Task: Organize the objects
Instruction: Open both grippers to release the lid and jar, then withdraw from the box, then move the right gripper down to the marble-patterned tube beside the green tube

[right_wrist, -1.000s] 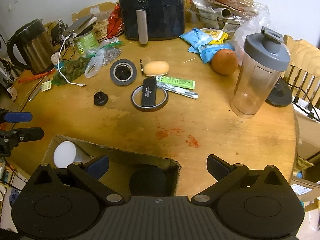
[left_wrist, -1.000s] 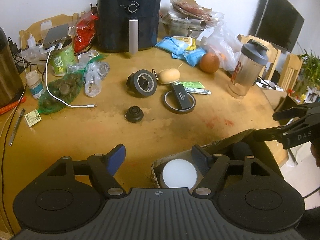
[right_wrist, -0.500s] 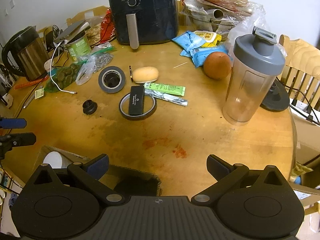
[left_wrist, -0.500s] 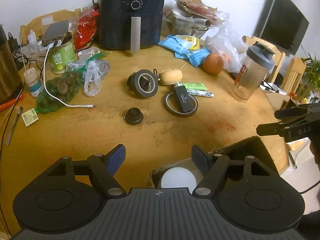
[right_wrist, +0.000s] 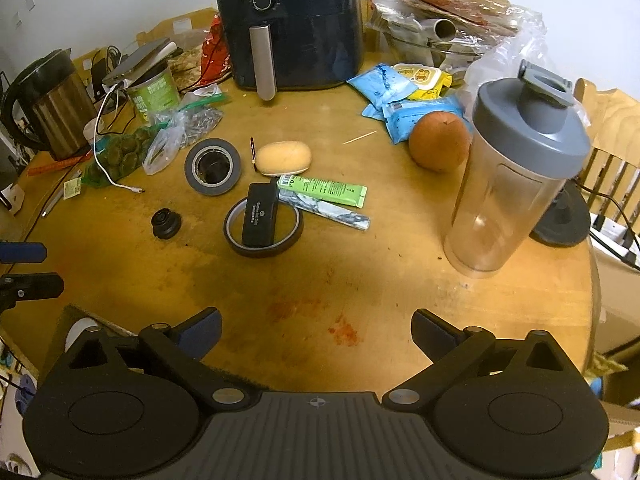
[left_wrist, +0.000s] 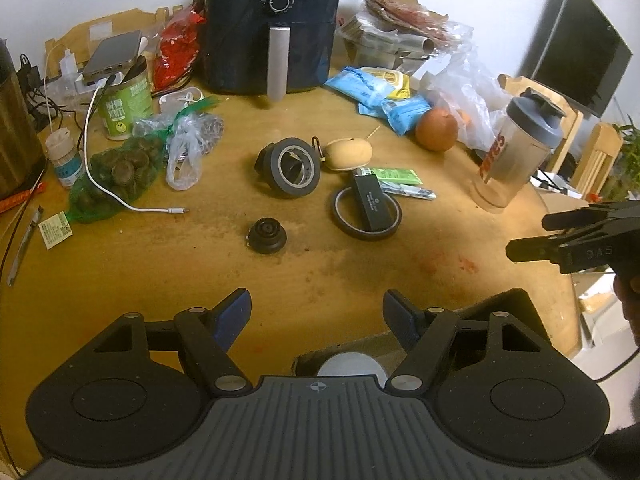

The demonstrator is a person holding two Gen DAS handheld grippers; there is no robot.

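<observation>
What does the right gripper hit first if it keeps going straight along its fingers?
Probably bare table: the right gripper is open, nothing between its fingers, angled down at stained wood. The tape ring with the black case lies further along, slightly left. Depth is hard to judge.

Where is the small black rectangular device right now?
In both wrist views the black device lies mid-table across the thin tape ring, just in front of the bun and beside the green sachet.

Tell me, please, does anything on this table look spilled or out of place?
Yes. Reddish stains mark the wooden table near its front edge, like a dried spill. Also, a black rectangular device lies across a thin tape ring, not flat on the table.
</observation>
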